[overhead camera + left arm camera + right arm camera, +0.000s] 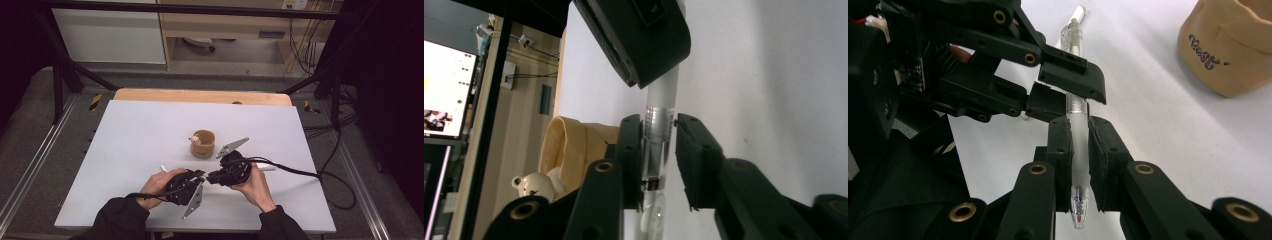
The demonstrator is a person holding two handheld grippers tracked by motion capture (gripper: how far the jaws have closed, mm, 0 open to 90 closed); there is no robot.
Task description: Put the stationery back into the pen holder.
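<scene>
A clear-and-white pen (pixel 1077 130) is held level just above the white table, and my right gripper (pixel 1079 155) is shut on its barrel near the tip. My left gripper (pixel 659 150) faces it from the other side with the same pen (pixel 658 135) between its jaws. One pad touches the barrel and the other stands a sliver away. In the high view the left gripper (pixel 199 174) and the right gripper (pixel 210 176) meet tip to tip at the front middle of the table. The pen's far end (pixel 163 167) pokes out past the left hand.
A tan fabric cup (pixel 203 145) with a small white bear (pixel 195 140) at its rim stands just behind the grippers; it is also in the gripper views (pixel 569 145) (pixel 1233 50). A white stick-like thing (pixel 267 168) lies behind the right hand. The white table top (pixel 125 135) stretches wide on either side.
</scene>
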